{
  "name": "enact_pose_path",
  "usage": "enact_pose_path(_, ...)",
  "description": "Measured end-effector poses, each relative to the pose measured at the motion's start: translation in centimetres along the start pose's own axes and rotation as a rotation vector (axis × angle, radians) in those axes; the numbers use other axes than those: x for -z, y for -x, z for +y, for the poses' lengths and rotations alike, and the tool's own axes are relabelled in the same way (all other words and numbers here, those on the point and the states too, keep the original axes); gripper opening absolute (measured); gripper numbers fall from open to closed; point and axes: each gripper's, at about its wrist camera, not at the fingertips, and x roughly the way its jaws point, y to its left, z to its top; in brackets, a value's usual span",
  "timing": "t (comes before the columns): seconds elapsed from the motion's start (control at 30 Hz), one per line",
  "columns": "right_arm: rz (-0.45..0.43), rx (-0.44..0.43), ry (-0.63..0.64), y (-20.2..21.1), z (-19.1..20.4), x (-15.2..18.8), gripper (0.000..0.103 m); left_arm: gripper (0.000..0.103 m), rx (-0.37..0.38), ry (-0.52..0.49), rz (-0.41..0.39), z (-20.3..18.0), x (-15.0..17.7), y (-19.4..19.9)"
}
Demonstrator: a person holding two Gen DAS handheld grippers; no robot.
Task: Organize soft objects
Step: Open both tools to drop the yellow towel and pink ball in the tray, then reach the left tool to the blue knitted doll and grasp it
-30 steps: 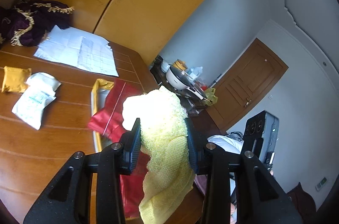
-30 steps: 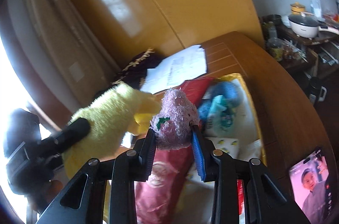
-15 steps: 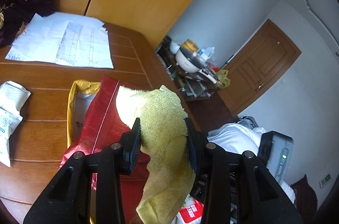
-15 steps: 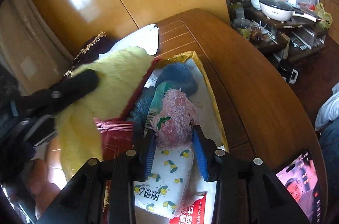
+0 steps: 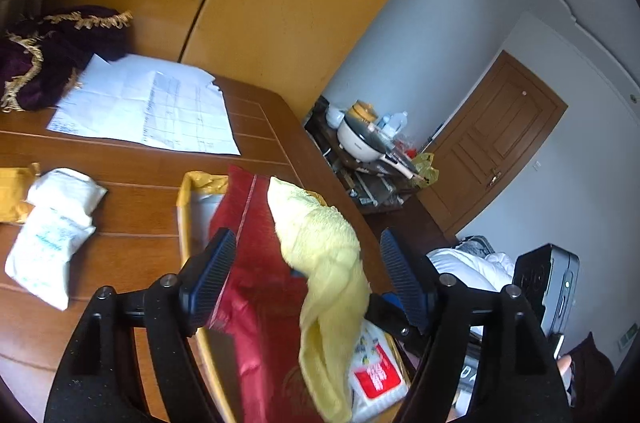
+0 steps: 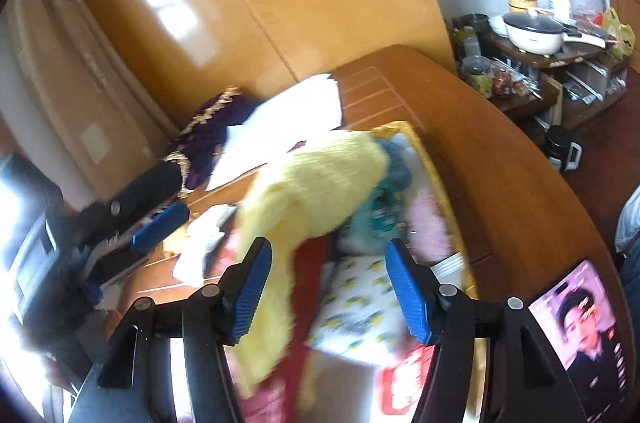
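Observation:
My left gripper (image 5: 308, 279) is open over the yellow-rimmed tray (image 5: 184, 207). A yellow towel (image 5: 320, 247) sits loose between its spread fingers, draped over a red bag (image 5: 256, 263) in the tray. My right gripper (image 6: 328, 291) is also open, above the near part of the tray (image 6: 436, 175). The pink plush (image 6: 430, 223) lies in the tray by its right rim, beyond the right finger. In the blurred right wrist view the yellow towel (image 6: 316, 191) covers the tray's left side, with the left gripper's blue pad (image 6: 160, 223) beside it.
The tray also holds a blue plush (image 6: 400, 163), a lemon-print pack (image 6: 356, 315) and a red-and-white pack (image 5: 376, 371). White packets (image 5: 52, 235), papers (image 5: 148, 103) and a purple fringed cloth (image 5: 48, 55) lie on the wooden table. A lit phone (image 6: 576, 323) rests near the table's edge.
Both grippers opened. The left one let go of the yellow towel over the red bag. The right one released the pink plush, which now lies in the tray.

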Motion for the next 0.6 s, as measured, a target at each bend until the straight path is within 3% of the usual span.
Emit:
enact_pose_path(0.1, 0.01, -0.081, 0.04, 0.6, 2.8, 1.4, 0.062, 0.083, -0.037, 0.004, -0.048, 1.5, 1.7, 3.6)
enact_pose_path(0.17, 0.022, -0.124, 0.095, 0.5, 5.0, 2.5, 0.062, 0.083, -0.164, -0.001, -0.101, 2.7, 3.4, 6.2)
enact_pose_path(0.4, 0.129, -0.235, 0.251, -2.0, 12.5, 6.6, 0.063, 0.083, -0.427, 0.075, -0.161, 8.1, 8.1, 13.1)
enact_pose_path(0.6, 0.219, -0.281, 0.311, -3.8, 16.9, 8.9, 0.063, 0.083, -0.585, 0.083, -0.207, 11.3, 9.2, 17.1)
